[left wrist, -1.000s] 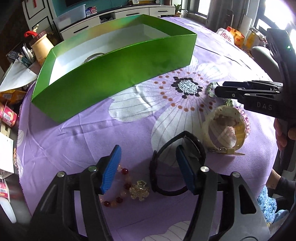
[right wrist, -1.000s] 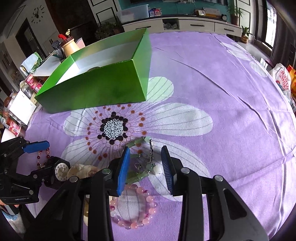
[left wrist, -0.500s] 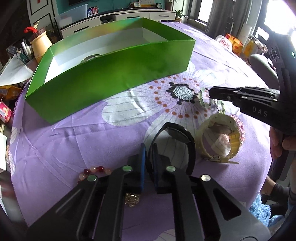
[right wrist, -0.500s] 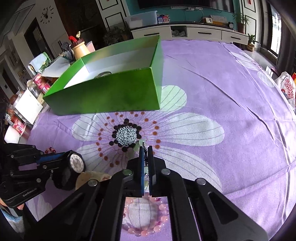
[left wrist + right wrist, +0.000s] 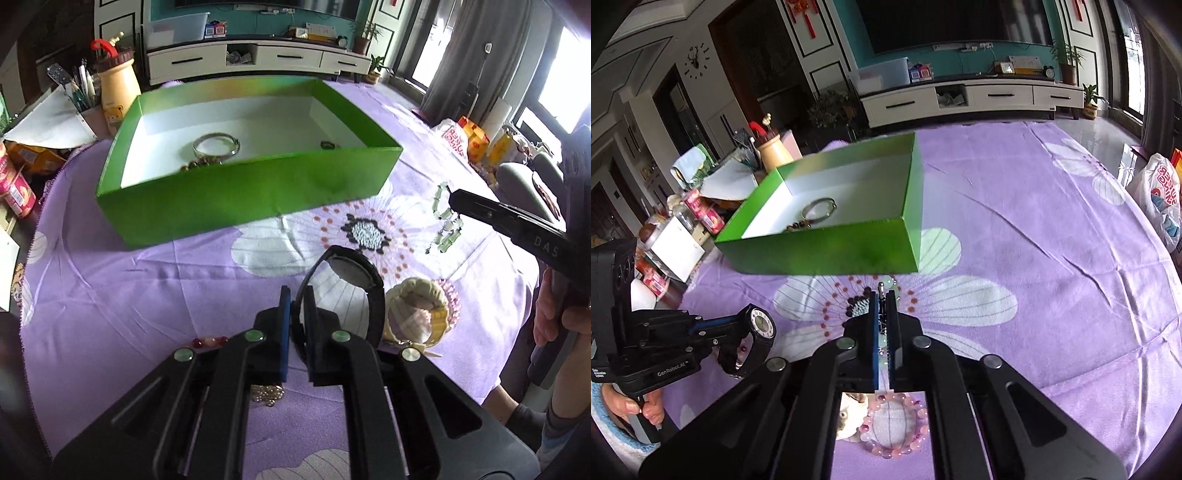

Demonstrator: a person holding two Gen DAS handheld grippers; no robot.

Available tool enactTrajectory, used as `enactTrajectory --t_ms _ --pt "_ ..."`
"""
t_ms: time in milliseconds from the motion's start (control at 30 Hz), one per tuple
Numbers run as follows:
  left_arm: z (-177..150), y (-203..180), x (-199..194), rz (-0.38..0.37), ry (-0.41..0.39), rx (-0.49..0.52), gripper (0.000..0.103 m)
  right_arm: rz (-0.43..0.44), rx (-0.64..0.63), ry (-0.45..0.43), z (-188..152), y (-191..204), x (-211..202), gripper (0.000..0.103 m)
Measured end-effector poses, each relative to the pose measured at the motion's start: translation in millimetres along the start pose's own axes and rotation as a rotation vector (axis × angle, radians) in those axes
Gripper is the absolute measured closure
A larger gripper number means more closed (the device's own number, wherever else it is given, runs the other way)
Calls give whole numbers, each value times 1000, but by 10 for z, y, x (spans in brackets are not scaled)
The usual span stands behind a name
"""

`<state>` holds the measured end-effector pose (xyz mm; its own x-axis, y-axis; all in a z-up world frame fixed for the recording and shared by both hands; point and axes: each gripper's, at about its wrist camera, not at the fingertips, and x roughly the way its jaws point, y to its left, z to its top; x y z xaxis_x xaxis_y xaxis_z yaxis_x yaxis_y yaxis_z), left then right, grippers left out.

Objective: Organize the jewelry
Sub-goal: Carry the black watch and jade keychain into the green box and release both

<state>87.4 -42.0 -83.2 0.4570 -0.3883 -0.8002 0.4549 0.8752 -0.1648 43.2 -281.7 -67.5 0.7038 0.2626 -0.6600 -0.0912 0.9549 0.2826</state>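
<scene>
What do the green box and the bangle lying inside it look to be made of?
The green box looks like glossy coated cardboard: thin straight walls, white inside, an iridescent sheen on the far wall. The bangle looks like polished silver-toned metal: a thin, bright, reflective ring, though the alloy cannot be told.

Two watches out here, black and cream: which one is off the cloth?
The black watch, its strap pinched in the left gripper and raised. The cream watch lies on the cloth, ungripped.

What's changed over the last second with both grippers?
Both closed and lifted: the left gripper now pinches the black watch strap, the right gripper the green bead bracelet, each raised toward the green box. The cream watch and pink bracelet stayed put.
</scene>
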Motion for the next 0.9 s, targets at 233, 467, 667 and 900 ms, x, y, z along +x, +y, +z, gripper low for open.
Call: enactTrajectory --t_ms 233,467,667,900 --pt "200 107 -261 12 -62 -52 96 32 -20 -39 164 126 -121 100" --pt "509 238 -382 38 -111 -90 96 50 -53 -67 353 278 -136 100" --pt "816 295 -361 47 -122 -111 96 64 -65 -93 569 327 -112 100" --pt "1122 340 -140 47 -108 -151 96 68 -76 -105 834 346 31 100"
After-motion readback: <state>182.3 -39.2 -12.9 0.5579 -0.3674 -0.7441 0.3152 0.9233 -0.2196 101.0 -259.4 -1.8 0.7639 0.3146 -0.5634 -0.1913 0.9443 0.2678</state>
